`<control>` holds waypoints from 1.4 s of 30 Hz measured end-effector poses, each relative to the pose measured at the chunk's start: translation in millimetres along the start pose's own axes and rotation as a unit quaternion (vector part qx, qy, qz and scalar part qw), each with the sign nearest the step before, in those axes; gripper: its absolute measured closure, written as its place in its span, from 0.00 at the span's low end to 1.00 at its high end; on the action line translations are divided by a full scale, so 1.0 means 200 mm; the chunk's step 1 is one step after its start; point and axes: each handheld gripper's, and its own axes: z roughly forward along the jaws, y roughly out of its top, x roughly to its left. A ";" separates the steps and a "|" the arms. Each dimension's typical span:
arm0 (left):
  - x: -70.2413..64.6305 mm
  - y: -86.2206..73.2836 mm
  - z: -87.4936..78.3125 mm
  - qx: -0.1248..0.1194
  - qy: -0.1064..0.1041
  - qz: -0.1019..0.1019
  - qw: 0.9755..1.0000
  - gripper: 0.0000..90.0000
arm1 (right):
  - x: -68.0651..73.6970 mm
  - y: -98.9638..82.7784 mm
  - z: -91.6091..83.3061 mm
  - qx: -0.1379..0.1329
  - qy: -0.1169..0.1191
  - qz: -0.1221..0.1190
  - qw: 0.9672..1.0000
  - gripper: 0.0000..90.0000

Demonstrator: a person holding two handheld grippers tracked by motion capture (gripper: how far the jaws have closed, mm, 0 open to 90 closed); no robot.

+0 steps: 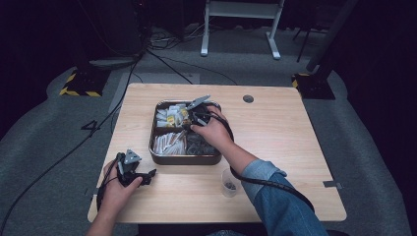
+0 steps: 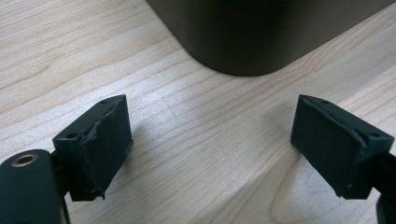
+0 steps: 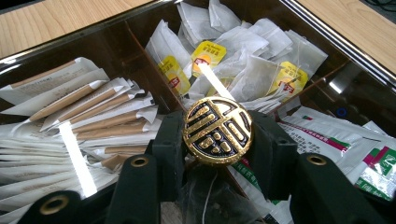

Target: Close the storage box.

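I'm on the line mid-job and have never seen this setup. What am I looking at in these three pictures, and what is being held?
No robot here: a person holds a hand-held two-finger gripper in each hand. The high view looks down on a wooden table from above the person's side. The other two pictures come from cameras riding on the grippers.

On the table stands a dark metal tray with compartments of tea bags, paper sticks and sachets. A small clear cup stands near the tray's front.

The right gripper, over the tray, is shut on a round gold knob. The left gripper rests open over bare table beside the tray's corner, holding nothing.
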 end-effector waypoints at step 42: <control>0.00 0.00 0.00 0.000 -0.002 0.001 1.000 0.14 | -0.04 0.00 -0.27 -0.083 0.011 0.013 0.996 0.53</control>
